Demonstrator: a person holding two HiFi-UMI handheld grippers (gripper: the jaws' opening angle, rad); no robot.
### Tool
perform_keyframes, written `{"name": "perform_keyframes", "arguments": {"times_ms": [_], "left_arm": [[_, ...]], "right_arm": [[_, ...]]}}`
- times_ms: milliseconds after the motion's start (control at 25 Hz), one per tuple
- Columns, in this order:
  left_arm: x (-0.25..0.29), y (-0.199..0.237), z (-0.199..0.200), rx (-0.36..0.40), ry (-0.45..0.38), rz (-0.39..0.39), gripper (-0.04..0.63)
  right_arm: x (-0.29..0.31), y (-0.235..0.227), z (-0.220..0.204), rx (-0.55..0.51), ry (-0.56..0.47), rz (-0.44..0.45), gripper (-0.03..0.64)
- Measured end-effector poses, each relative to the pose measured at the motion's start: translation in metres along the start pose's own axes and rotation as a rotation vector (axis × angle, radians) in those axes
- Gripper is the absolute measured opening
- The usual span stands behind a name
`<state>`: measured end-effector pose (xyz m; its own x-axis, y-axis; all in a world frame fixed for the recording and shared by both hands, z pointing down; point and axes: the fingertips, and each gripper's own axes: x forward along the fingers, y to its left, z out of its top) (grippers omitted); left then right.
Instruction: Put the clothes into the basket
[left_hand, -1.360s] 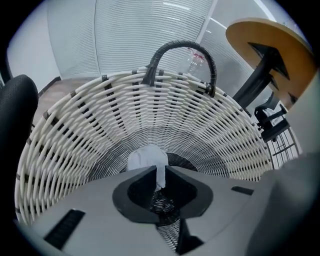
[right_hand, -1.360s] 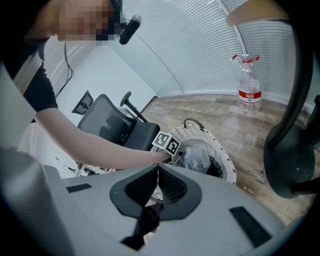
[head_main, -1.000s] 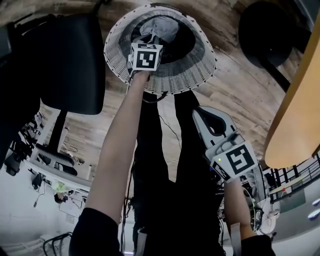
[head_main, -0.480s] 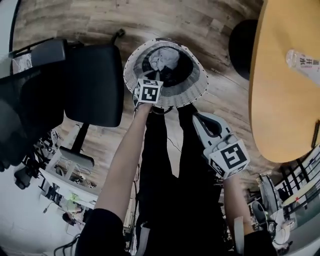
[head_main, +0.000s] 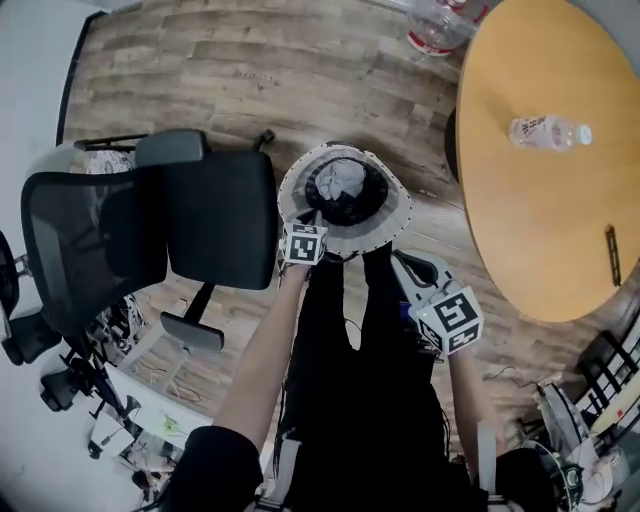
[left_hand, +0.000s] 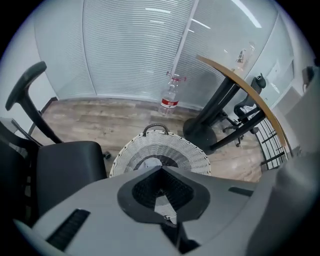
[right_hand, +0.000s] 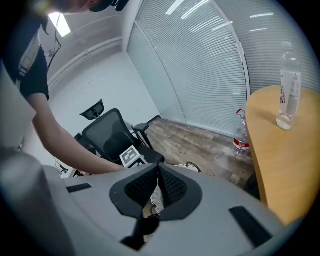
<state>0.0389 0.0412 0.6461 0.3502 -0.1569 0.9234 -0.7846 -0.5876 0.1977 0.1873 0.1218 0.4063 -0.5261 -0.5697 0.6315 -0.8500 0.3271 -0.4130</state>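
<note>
Grey clothes (head_main: 340, 180) sit in the basket (head_main: 388, 222) just ahead of the left gripper (left_hand: 161, 169), which is clenched on nothing, and the right gripper (right_hand: 157, 167) is closed and empty too. Looks done to me, next is just checking for strays

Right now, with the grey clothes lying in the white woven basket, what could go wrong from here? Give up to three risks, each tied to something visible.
1. The person's feet stand close to the white woven basket; a careless step might tip out the grey clothes.
2. The black office chair sits right beside the basket; the left gripper, fingers shut and empty, could strike it.
3. A wide swing of the right gripper might topple the clear plastic bottle on the round wooden table.
</note>
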Motion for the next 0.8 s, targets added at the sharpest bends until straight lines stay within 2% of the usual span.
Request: {"name": "perform_keyframes", "arguments": {"times_ms": [160, 320, 520, 680, 800], "left_arm": [[-0.034, 0.007, 0.000, -0.015, -0.013, -0.009, 0.012], [-0.078, 0.004, 0.003, 0.025, -0.045, -0.052, 0.012], [-0.122, -0.009, 0.017, 0.053, -0.154, -0.166, 0.012], [-0.157, -0.007, 0.023, 0.016, -0.235, -0.198, 0.012], [-0.192, -0.013, 0.037, -0.007, -0.321, -0.265, 0.012]], "right_arm": [[-0.010, 0.001, 0.020, -0.011, -0.044, -0.045, 0.017], [-0.020, 0.009, 0.048, -0.016, -0.094, -0.074, 0.017], [-0.025, 0.007, 0.076, -0.060, -0.112, -0.112, 0.017], [-0.028, 0.006, 0.094, -0.069, -0.146, -0.117, 0.017], [-0.032, 0.013, 0.106, -0.070, -0.168, -0.130, 0.017]]}}
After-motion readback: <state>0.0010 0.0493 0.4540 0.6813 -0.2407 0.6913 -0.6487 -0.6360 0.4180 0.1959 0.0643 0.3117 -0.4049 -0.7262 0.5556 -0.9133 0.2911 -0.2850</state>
